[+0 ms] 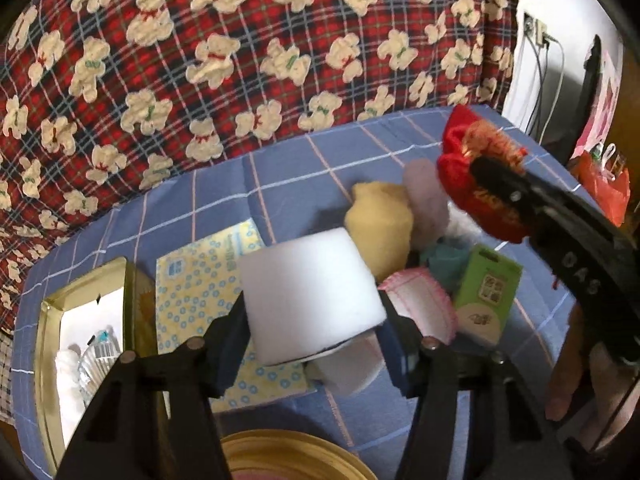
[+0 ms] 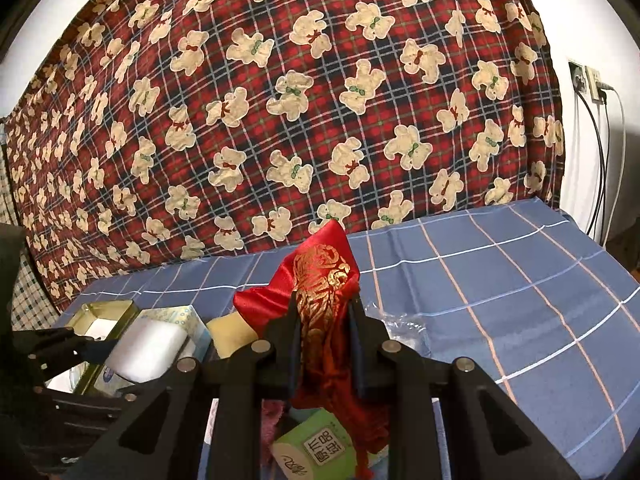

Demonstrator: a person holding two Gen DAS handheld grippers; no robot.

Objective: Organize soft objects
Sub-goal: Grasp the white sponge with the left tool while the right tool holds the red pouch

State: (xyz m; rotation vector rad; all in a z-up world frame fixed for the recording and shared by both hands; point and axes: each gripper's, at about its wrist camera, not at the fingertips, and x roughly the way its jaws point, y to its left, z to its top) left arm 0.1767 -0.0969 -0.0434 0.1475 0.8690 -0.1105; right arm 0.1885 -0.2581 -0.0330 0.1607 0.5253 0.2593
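Observation:
My left gripper (image 1: 313,310) has a white foam block (image 1: 304,280) between its two fingers, and the pads touch both sides of it. The same block (image 2: 148,346) shows at the lower left of the right wrist view, with the left gripper's fingers (image 2: 86,346) beside it. My right gripper (image 2: 324,306) is shut on a red satin pouch with gold embroidery (image 2: 320,276), held above the table. In the left wrist view that pouch (image 1: 460,148) hangs at the right in the right gripper (image 1: 486,172). A yellow sponge (image 1: 380,228), a pale pink fluffy piece (image 1: 424,192) and a pink-edged white cloth (image 1: 420,304) lie just behind the block.
A green carton (image 1: 488,292) stands right of the pile. A yellow tissue pack with blue rings (image 1: 192,288) lies left of the block, beside an open gold tin (image 1: 50,340). A round gold rim (image 1: 288,452) sits at the front. The blue checked tablecloth (image 2: 500,280) ends against a red plaid bear-print cloth (image 2: 280,100).

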